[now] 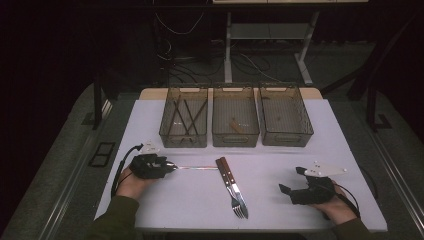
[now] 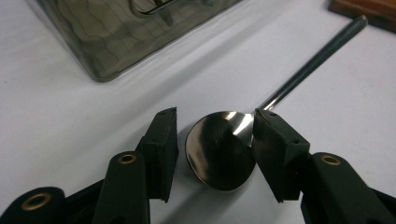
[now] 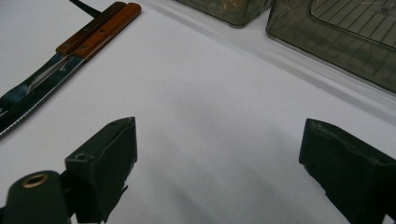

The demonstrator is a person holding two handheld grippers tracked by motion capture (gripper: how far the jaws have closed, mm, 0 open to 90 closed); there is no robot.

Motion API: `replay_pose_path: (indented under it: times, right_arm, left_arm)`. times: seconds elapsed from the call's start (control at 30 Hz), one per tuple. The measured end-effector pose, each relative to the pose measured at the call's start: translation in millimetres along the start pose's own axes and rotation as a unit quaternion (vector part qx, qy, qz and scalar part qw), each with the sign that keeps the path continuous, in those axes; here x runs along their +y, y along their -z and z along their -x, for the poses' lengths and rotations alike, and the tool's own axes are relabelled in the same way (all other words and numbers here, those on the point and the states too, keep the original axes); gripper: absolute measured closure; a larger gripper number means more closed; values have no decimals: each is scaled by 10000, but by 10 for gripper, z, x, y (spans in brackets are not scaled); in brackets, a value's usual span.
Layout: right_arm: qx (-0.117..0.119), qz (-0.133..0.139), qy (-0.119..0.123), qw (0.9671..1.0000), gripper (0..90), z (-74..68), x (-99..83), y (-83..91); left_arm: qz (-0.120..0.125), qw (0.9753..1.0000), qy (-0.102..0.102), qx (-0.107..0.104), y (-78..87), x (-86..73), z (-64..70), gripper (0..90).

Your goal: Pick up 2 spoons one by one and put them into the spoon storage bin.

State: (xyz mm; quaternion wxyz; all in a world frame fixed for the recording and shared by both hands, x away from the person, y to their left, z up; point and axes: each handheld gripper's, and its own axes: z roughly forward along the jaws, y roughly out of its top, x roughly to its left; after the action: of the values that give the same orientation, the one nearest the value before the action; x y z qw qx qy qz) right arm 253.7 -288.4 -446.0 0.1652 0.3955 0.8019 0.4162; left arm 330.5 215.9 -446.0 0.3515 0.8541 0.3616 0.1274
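The left gripper (image 2: 215,140) sat low over the white table (image 1: 280,165), its two black jaws parted around the bowl of a metal spoon (image 2: 220,151). One jaw pad touched the edge of the bowl where the neck begins; the other stood a little off the opposite edge, so the jaws had not closed on the spoon. The spoon lay flat on the table, bowl toward the person's left hand (image 1: 131,183), its thin handle running to the right until its tip came just beside the wooden handles of a knife (image 1: 232,182) and a fork (image 1: 231,189). Those two lay side by side near the middle of the table, blade and tines pointing toward the person.

The right gripper (image 1: 292,181) rested near the right front of the table, well apart from the cutlery, with its jaws wide open and nothing between them.

Three clear bins stood in a row at the far side of the table. The left bin (image 1: 184,137) held several thin dark sticks. The middle bin (image 1: 235,135) held a small brown piece. The right bin (image 1: 286,135) was too dim to read.
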Motion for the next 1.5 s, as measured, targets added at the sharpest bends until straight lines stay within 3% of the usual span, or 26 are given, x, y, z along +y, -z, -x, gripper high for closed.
replay_pose_path:
  times: [0.2, 0.4, 0.6, 0.73, 1.03, 1.27, 1.5]
  right_arm:
    - [-8, 18, 25, 10000, 117, 0, 1, 5]
    - [-17, 26, 27, 10000, 117, 3, 4, 8]
    - [-8, 38, 20, 10000, 116, 0, 8, 9]
    - [6, 48, 40, 10000, 117, -1, 8, 10]
    - [20, 41, 34, 10000, 117, -13, 13, 18]
    - [41, 65, 66, 9999, 117, -17, 17, 18]
    - [42, 75, 43, 10000, 117, -25, 23, 26]
  left_arm:
    - [-37, 9997, -216, -123, 26, -19, 31, 595]
    - [3, 9992, -288, -271, 67, -65, 21, 676]
    - [-61, 9982, -547, -236, 89, -81, 76, 769]
    - [-85, 9977, -613, -260, 89, -79, 100, 830]
    - [-88, 9980, -578, -251, 91, -79, 105, 842]
    - [13, 9986, -280, -453, 106, -111, 68, 843]
    - [150, 9989, -144, -432, 137, -88, 101, 843]
